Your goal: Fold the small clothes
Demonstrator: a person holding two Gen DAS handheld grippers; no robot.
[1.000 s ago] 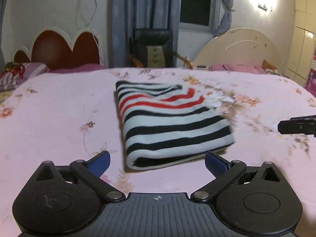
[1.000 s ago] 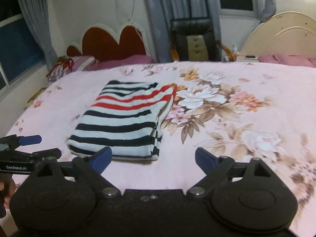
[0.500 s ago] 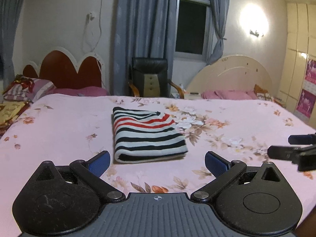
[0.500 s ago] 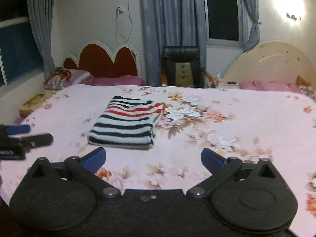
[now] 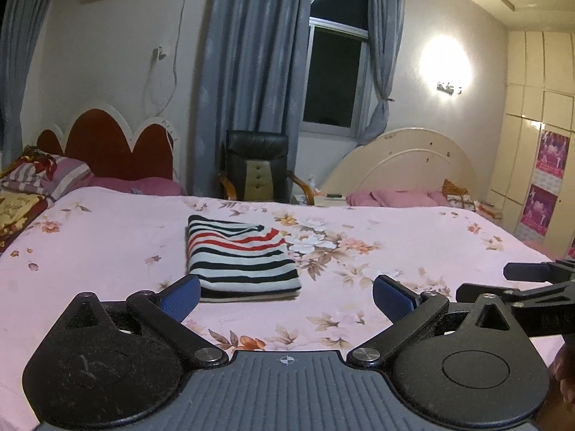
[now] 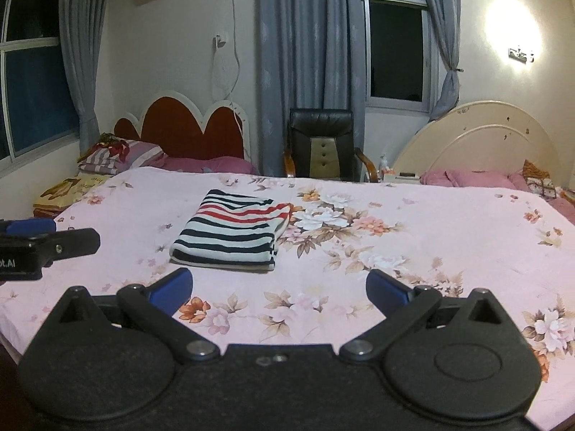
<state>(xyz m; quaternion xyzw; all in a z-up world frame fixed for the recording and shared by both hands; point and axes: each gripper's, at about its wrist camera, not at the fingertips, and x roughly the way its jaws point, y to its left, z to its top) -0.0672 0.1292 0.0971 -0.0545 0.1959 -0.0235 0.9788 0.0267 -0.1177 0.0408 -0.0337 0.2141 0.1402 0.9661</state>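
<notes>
**Striped top folded, both your grippers backed off and wide open**

So here's where you're at. The striped garment (image 5: 241,255) is lying folded into a neat rectangle on the pink floral bedsheet (image 5: 413,251), roughly mid-bed and a bit left of the big flower print. It's white with black stripes plus a couple of red ones toward the far end, and it looks flat and squared off, with a layered edge showing along the near side.

Your left gripper (image 5: 286,296) has its blue pads spread far apart with nothing between them, only bedsheet showing through the gap. From its own camera the left pad overlaps the garment's near corner in the picture, but the gripper hangs well short of the cloth, not touching it.

Your right gripper (image 6: 279,285) has just finished spreading its jaws and they now stand fully apart, also with nothing in them. The garment (image 6: 233,230) sits ahead and left of it, clearly apart.

Each gripper shows up at the edge of the other's view, so the two sit side by side at the near edge of the bed.

Background stuff: a black chair (image 6: 321,143) against the grey curtains (image 6: 305,54), a red scalloped headboard (image 6: 190,125) on the left, a cream one (image 6: 478,136) on the right, and a wall lamp (image 6: 517,32) glowing.
</notes>
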